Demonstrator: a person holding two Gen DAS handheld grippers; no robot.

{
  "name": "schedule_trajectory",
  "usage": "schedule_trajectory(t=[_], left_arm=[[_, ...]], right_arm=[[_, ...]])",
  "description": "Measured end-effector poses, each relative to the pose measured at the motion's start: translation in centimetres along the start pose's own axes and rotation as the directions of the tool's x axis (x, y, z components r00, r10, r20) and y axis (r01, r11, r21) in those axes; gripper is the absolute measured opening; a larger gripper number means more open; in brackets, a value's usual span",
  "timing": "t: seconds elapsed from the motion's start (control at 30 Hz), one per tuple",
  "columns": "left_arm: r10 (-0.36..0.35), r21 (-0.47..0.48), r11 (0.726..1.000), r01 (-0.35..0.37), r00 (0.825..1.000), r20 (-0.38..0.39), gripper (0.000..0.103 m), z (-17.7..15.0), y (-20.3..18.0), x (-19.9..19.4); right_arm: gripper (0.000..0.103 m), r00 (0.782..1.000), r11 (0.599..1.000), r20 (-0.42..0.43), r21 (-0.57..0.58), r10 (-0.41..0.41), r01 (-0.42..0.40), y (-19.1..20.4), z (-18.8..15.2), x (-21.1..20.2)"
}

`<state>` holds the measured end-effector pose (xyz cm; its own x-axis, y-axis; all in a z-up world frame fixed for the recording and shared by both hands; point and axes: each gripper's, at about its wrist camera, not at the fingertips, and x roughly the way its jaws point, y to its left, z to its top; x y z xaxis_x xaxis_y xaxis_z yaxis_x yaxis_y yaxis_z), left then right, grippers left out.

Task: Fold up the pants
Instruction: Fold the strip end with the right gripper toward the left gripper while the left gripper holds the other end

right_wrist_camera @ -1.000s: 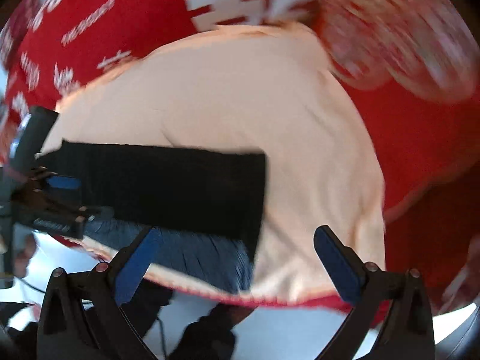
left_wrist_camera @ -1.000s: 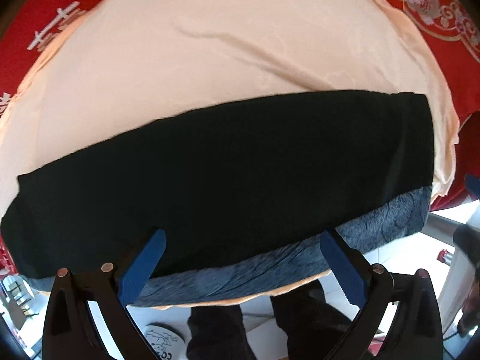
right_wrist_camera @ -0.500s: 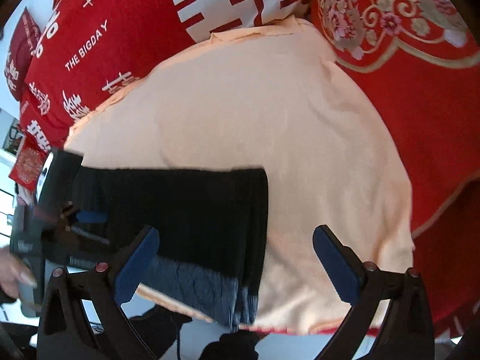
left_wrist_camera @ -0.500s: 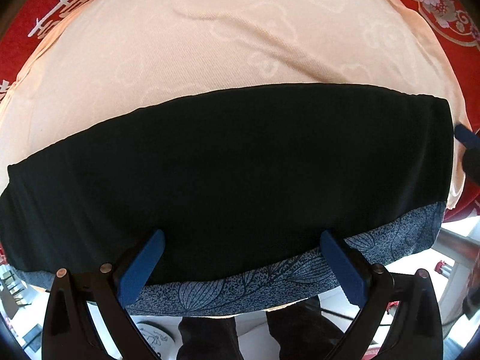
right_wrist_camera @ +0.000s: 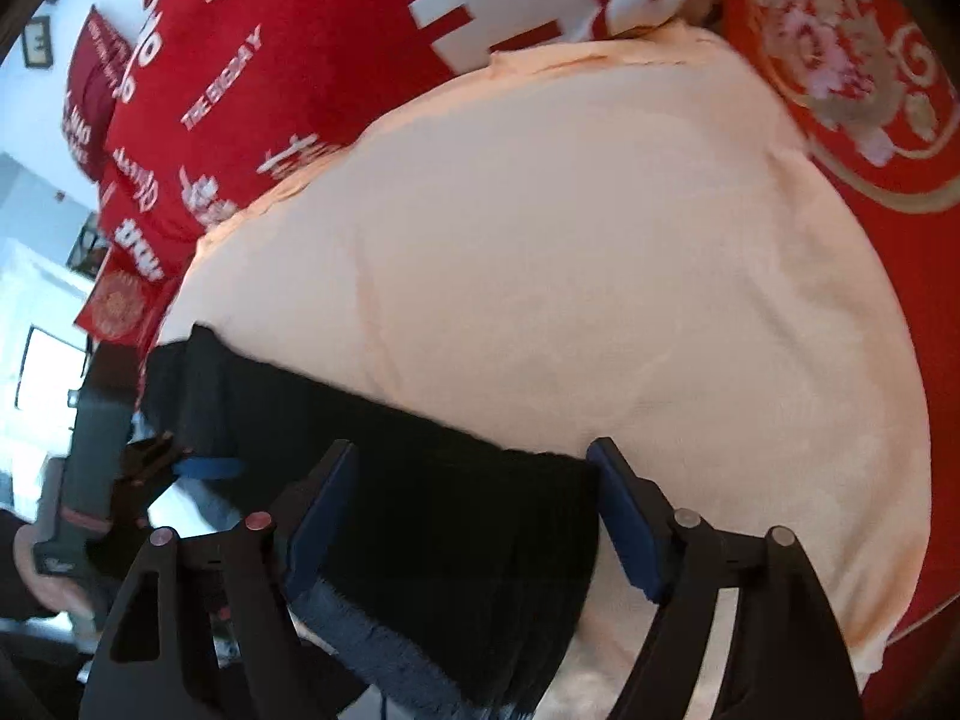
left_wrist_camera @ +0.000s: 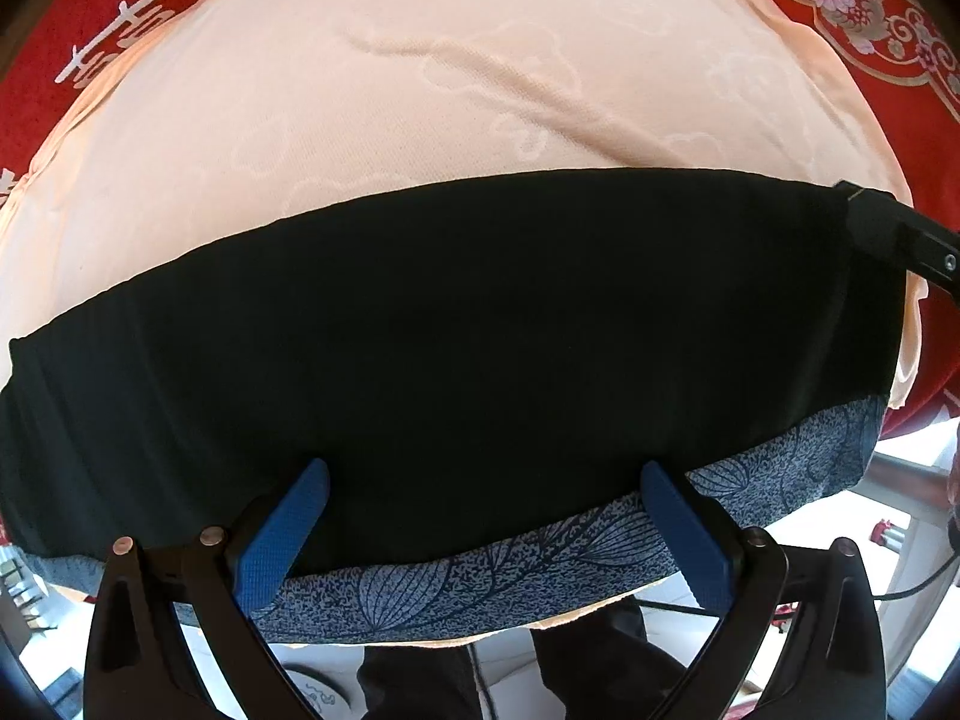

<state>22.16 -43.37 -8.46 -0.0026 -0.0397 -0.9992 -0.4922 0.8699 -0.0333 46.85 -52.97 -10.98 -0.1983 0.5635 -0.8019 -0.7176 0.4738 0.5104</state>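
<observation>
Partly cropped black pants [left_wrist_camera: 456,324], left claw [left_wrist_camera: 480,534] wide, right claw [right_wrist_camera: 474,510] closing, pads clear.

Black claw [left_wrist_camera: 480,531], blue pads [left_wrist_camera: 282,546], silver screws

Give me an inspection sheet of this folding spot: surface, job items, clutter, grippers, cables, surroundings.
Surface: peach cloth spread over red bedding.
Job's things: black pants, folded into a band, patterned blue layer at the near edge.
Clutter: nothing seen.
Grippers: left gripper open over the pants; right gripper open, jaws just been closing, straddling the pants' end.
Cables: thin cable at lower right.
Surroundings: pale floor below the edge.
</observation>
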Motion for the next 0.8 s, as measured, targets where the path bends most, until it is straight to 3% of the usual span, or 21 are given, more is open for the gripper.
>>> schedule_trajectory(t=[0.1,0.17,0.33,0.37,0.43,0.5,0.63,0.7,0.77,0.8], left_arm=[[-0.008,0.013,1.000,0.008,1.000,-0.009,0.103,0.4,0.1,-0.3],[-0.013,0.030,0.999,0.013,1.000,-0.011,0.103,0.5,0.0,-0.5],[-0.015,0.088,0.996,0.015,1.000,-0.002,0.103,0.4,-0.1,-1.0],[-0.016,0.088,0.996,0.016,1.000,0.001,0.103,0.2,-0.2,-0.9],[-0.017,0.088,0.996,0.016,1.000,0.006,0.103,0.1,-0.3,-1.1],[-0.015,0.087,0.996,0.015,1.000,0.006,0.103,0.0,-0.4,-1.2],[-0.007,0.085,0.996,0.008,1.000,-0.004,0.103,0.3,-0.6,-1.1],[-0.007,0.081,0.997,0.008,1.000,-0.007,0.103,0.6,-0.7,-1.1],[-0.009,0.080,0.997,0.010,1.000,-0.016,0.103,0.8,-0.6,-1.1],[-0.010,0.081,0.997,0.011,1.000,-0.019,0.103,1.0,-0.6,-1.1]], right_arm=[[0.069,1.000,1.000,-0.016,0.022,0.023,-0.023,-0.8,-0.3,-0.8],[0.069,0.998,0.999,-0.054,0.039,0.011,-0.009,-1.8,-0.6,-0.2],[0.069,0.998,0.996,-0.021,-0.066,0.063,-0.064,-1.9,-1.0,0.0],[0.056,0.990,0.990,-0.033,-0.034,0.136,-0.137,-2.1,-0.6,0.1],[0.051,0.981,0.983,-0.069,-0.016,0.183,-0.184,-2.1,0.0,0.3],[0.050,0.985,0.986,-0.090,-0.063,0.148,-0.154,-1.9,-0.3,0.7],[0.050,0.984,0.984,-0.066,-0.059,0.163,-0.167,-2.3,-0.8,1.1],[0.050,0.989,0.988,-0.091,-0.081,0.120,-0.128,-1.4,-0.5,1.0],[0.030,0.987,0.989,-0.132,-0.099,0.093,-0.107,-0.8,0.0,0.8],[0.030,0.986,0.990,-0.137,-0.093,0.095,-0.109,-0.6,0.2,0.4]])
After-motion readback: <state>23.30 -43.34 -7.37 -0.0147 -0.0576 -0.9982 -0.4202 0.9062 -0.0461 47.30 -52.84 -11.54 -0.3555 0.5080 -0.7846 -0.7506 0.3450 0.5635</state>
